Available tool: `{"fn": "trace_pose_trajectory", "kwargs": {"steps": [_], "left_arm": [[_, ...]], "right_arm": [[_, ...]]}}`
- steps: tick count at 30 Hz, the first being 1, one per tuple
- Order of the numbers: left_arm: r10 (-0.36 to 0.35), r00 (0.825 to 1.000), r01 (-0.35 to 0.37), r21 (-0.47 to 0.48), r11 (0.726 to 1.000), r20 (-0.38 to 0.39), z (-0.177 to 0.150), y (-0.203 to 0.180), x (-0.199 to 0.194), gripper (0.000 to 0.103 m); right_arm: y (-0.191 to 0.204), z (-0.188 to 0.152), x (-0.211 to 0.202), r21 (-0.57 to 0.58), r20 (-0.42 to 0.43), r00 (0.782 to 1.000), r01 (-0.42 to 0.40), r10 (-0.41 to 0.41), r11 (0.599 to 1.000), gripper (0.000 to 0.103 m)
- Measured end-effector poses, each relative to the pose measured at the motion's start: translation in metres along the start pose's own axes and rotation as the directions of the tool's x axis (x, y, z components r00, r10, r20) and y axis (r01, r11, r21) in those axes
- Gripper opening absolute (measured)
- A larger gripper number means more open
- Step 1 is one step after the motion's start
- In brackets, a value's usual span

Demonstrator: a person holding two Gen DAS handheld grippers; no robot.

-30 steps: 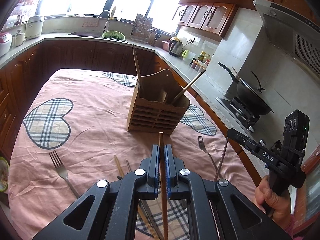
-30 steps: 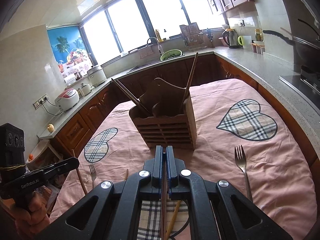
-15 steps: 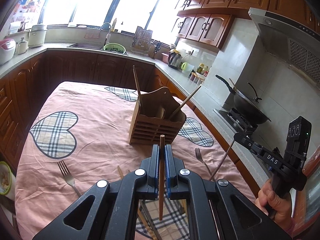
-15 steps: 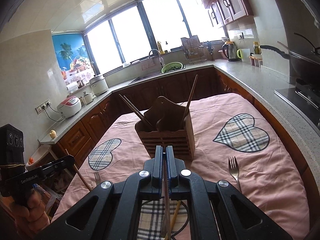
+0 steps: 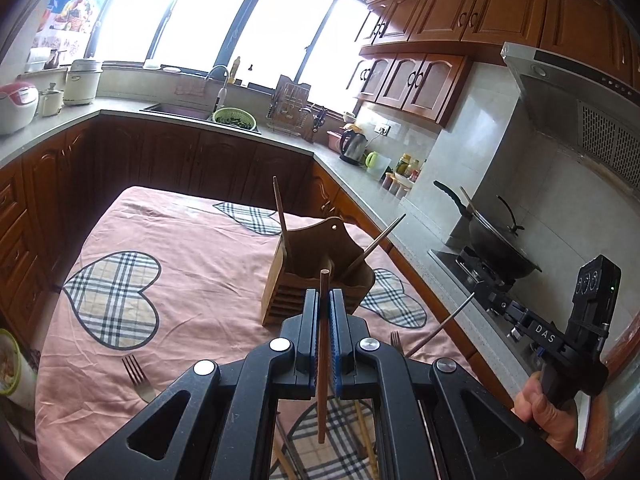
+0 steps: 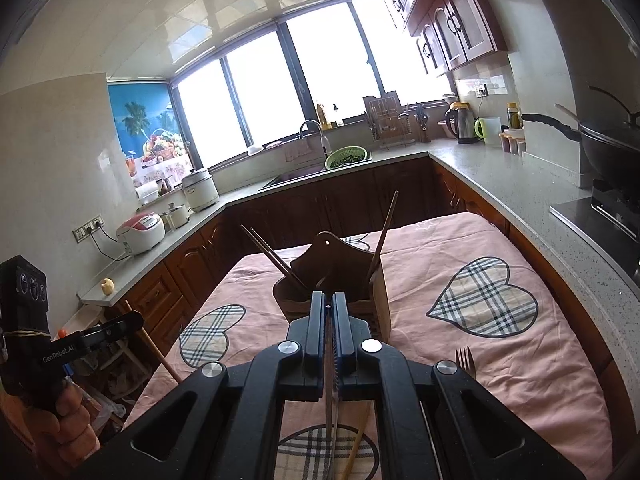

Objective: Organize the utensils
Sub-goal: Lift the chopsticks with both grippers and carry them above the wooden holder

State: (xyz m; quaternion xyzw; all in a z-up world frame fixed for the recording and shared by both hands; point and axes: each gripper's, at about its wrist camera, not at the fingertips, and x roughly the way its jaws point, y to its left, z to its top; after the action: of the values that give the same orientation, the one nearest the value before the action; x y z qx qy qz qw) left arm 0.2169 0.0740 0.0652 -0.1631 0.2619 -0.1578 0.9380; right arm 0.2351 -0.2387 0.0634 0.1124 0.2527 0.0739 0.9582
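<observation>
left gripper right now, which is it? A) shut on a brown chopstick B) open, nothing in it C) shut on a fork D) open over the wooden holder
A: the left gripper is closed on a brown chopstick standing upright between its blue pads, near side of the wooden holder.

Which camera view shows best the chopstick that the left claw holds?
The left wrist view. There the brown chopstick runs upright between the shut pads of the left claw, both ends visible. The right wrist view shows it only small at the left edge, slanting down from that claw.
</observation>
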Motion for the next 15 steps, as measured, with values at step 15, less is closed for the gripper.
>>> {"fn": "trace_pose_trajectory", "kwargs": {"steps": [15], "left_arm": [[-0.001,0.995,0.001,0.001,1.0,0.103,0.033,0.007,0.008,0.003]], "right_arm": [[0.008,0.038,0.003,-0.031,0.09,0.996,-0.017,0.019,0.999,0.003]]}}
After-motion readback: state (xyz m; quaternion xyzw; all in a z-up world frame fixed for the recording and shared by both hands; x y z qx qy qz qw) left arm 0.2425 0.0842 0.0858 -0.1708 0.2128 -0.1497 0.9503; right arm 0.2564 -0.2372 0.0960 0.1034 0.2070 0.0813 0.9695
